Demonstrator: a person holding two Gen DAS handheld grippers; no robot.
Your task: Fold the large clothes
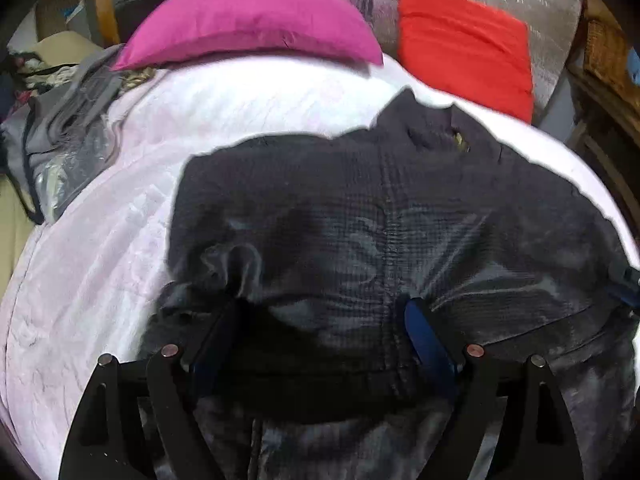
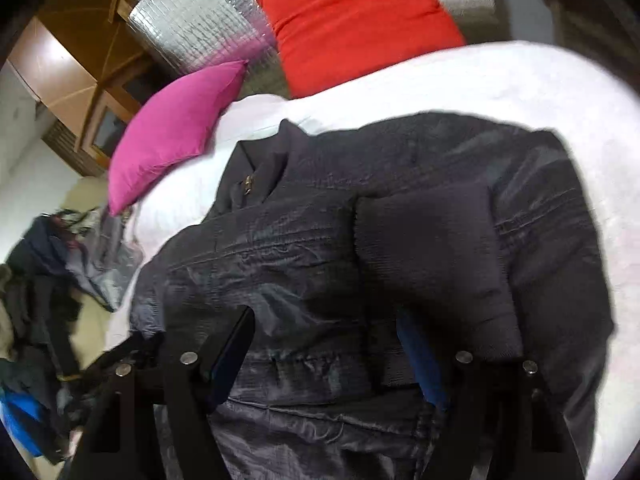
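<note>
A white quilted bed (image 1: 100, 240) carries the dark jacket (image 1: 360, 208), collar toward a magenta pillow (image 1: 248, 20) and a red pillow (image 1: 464, 44). Left claw (image 1: 320, 320) and right claw (image 2: 328, 344) are both spread over the jacket's fabric, released.

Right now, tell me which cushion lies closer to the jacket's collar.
The red cushion; the jacket's collar points toward it, while the pink cushion sits farther left.
</note>
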